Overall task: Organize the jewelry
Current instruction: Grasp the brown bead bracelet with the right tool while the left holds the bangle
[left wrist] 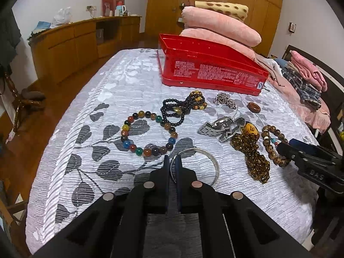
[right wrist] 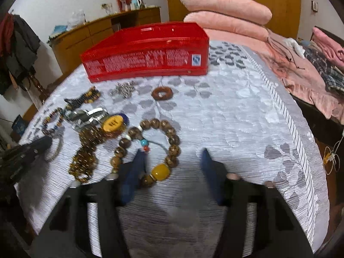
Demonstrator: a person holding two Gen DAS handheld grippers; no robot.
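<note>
Left wrist view: grey leaf-patterned bedspread [left wrist: 90,129], wooden cabinets [left wrist: 75,40] behind.

We look down at a slant from each handheld gripper, close above the bed [left wrist: 90,111], both views facing the red box [left wrist: 206,68] and the pink pillows [left wrist: 221,24]. Our left view sits further left, our right further right. Both share the box, the brown ring [right wrist: 161,93] and the beads between.
</note>
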